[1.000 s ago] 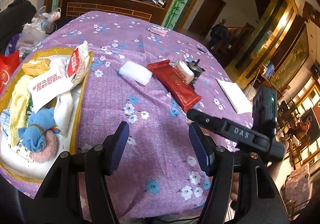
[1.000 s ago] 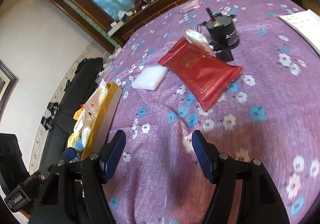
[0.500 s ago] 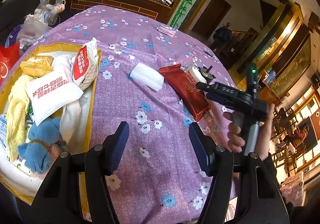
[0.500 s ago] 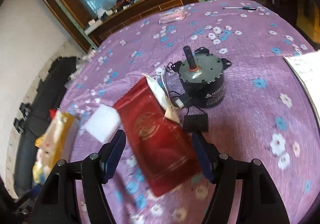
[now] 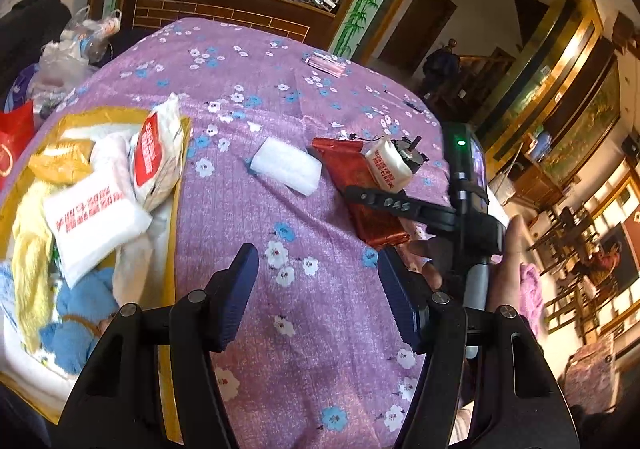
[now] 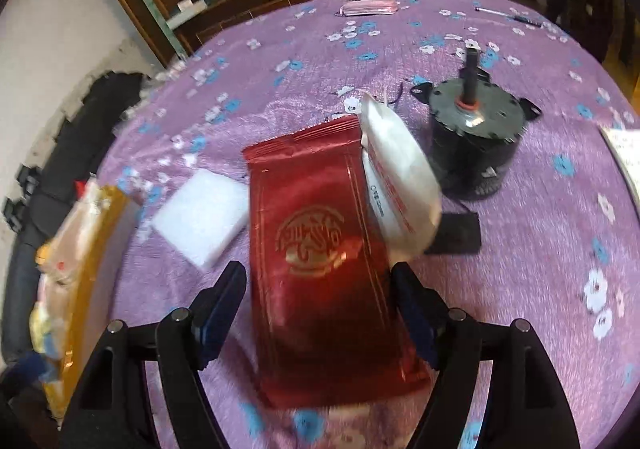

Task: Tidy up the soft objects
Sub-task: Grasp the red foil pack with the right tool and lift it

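Right gripper [image 6: 316, 301] fingers have just been opening, spread astride the glossy red foil pouch [image 6: 320, 249] lying flat on the purple floral bench [image 6: 520, 289] — not pinching. Pouch probably light, crinkly, slippery; grip across its near end. Left gripper [image 5: 316, 289] spread, empty.

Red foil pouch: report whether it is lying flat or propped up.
Lying flat. The red foil pouch rests face up on the purple cloth, between the open right tool fingers, a white packet overlapping its edge.
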{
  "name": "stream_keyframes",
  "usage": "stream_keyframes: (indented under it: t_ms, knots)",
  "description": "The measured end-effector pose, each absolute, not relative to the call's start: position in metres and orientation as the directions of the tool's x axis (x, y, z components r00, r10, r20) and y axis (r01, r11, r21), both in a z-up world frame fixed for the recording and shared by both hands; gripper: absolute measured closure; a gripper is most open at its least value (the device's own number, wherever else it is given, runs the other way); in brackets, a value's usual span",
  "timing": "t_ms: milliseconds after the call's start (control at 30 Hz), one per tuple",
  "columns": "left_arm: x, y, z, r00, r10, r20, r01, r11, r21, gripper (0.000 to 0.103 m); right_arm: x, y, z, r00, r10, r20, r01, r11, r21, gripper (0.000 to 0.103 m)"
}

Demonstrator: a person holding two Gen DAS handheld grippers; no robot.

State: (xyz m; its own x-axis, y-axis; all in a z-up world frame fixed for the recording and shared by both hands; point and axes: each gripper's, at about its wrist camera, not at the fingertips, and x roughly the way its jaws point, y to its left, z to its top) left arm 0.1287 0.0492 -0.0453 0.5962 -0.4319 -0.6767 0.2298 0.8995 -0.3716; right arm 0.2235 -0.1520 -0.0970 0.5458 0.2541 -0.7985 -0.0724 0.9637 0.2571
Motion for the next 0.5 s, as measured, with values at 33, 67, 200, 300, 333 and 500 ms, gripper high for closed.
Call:
stream_keyframes:
  t_ms: [33, 67, 200, 300, 333, 500]
  knots:
    - [0.132, 0.047, -0.044, 0.593, -0.426, -0.684, 0.233, 0.903, -0.36, 0.041, 0.224, -0.151, -0.099, 0.547, 0.242, -0.801, -0.069, 0.967, 0.245, 0.028]
    - [0.137, 0.044, -0.043, 0.587, -0.421, -0.692, 0.243, 0.906, -0.346, 0.041, 0.222, -0.151, -0.099, 0.555, 0.235, -0.798, -0.07, 0.969, 0.237, 0.028]
    - [0.163, 0.029, -0.042, 0.542, -0.397, -0.741, 0.278, 0.917, -0.287, 0.041, 0.208, -0.155, -0.098, 0.567, 0.215, -0.795, -0.062, 0.974, 0.219, 0.04]
    - [0.189, 0.02, -0.047, 0.506, -0.384, -0.772, 0.285, 0.919, -0.271, 0.041, 0.193, -0.162, -0.098, 0.573, 0.215, -0.791, -0.037, 0.971, 0.237, 0.048]
    - [0.199, 0.017, -0.049, 0.5, -0.37, -0.783, 0.279, 0.925, -0.258, 0.041, 0.187, -0.165, -0.097, 0.577, 0.225, -0.785, -0.031, 0.967, 0.254, 0.05]
    - [0.245, -0.005, -0.068, 0.458, -0.278, -0.844, 0.279, 0.947, -0.16, 0.041, 0.154, -0.185, -0.099, 0.61, 0.268, -0.746, 0.017, 0.936, 0.351, 0.051]
